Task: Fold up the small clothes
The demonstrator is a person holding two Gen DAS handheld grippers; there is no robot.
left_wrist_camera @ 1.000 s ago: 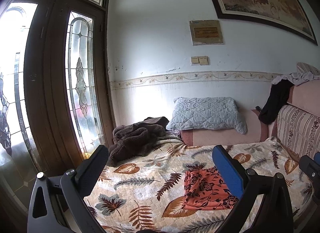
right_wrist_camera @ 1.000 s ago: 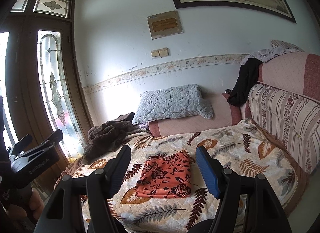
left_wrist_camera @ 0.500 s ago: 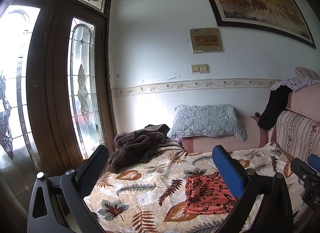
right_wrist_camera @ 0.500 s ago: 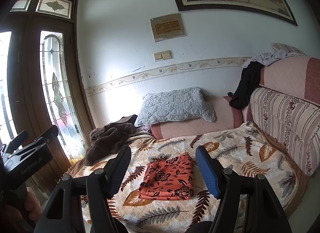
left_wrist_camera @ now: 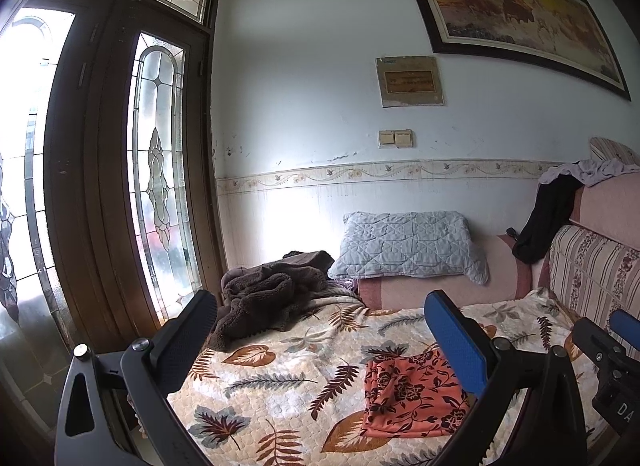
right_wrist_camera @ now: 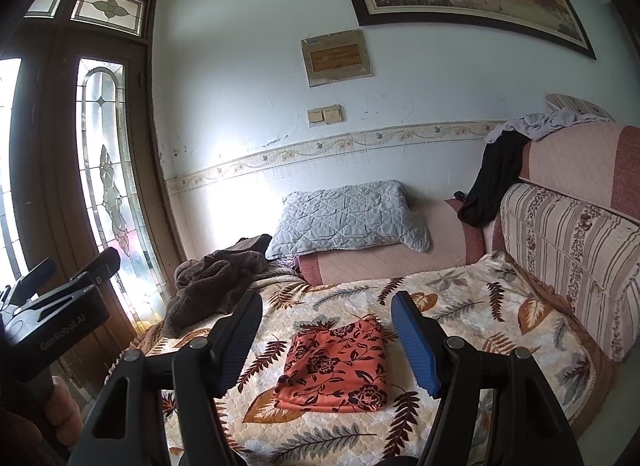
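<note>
A folded orange floral garment lies flat near the front edge of a leaf-patterned blanket covering a sofa, apparently set down as finished. The left gripper and right gripper hover above and clear of it, jaws spread wide and empty. A brown fleece sits heaped far left.

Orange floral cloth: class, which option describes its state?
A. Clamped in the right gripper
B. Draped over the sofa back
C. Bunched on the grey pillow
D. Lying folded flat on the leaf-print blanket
D: the orange floral cloth lies as a flat folded rectangle on the leaf-print blanket, and the open right gripper holds nothing.
</note>
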